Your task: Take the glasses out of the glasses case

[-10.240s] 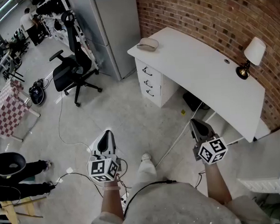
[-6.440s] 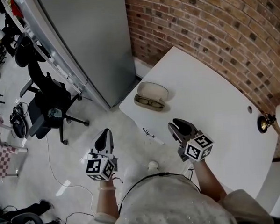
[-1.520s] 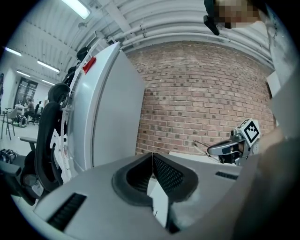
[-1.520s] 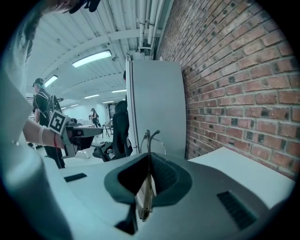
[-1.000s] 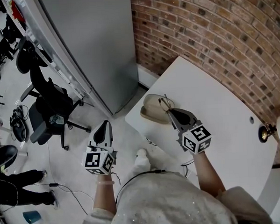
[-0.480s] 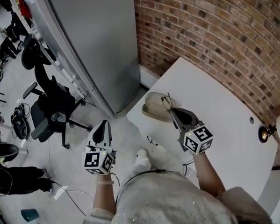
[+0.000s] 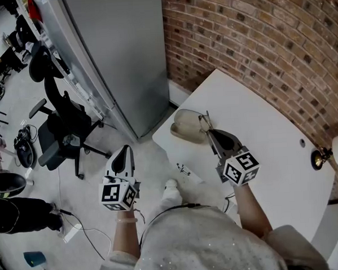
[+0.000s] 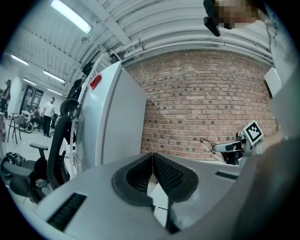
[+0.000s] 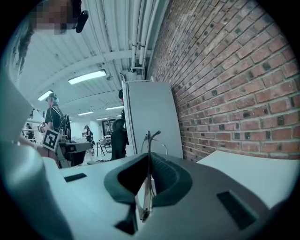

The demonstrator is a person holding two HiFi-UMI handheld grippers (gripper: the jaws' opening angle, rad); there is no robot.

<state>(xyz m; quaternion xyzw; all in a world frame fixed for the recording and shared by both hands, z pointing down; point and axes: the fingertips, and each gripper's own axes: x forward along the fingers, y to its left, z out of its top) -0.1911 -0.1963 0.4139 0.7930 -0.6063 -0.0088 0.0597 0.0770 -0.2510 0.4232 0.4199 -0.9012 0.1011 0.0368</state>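
Note:
The beige glasses case point(image 7: 186, 127) lies open at the near corner of the white desk point(image 7: 259, 138). My right gripper point(image 7: 209, 133) hovers just right of the case and is shut on the thin-framed glasses point(image 7: 203, 120), which stick up from its tips clear of the case. In the right gripper view the glasses point(image 9: 149, 138) stand edge-on, pinched between the pads of the right gripper point(image 9: 149, 158). My left gripper point(image 7: 125, 156) hangs over the floor to the left of the desk, shut and holding nothing. The left gripper view shows its jaws point(image 8: 153, 160) closed together, with the right gripper point(image 8: 226, 147) far off at the right.
A tall grey cabinet point(image 7: 119, 49) stands left of the desk against the brick wall point(image 7: 254, 37). A black office chair point(image 7: 61, 120) is on the floor at the left. A small lamp point(image 7: 327, 154) sits at the desk's far right.
My right gripper has drawn the glasses a little up and away from the case. The left gripper has drifted only slightly.

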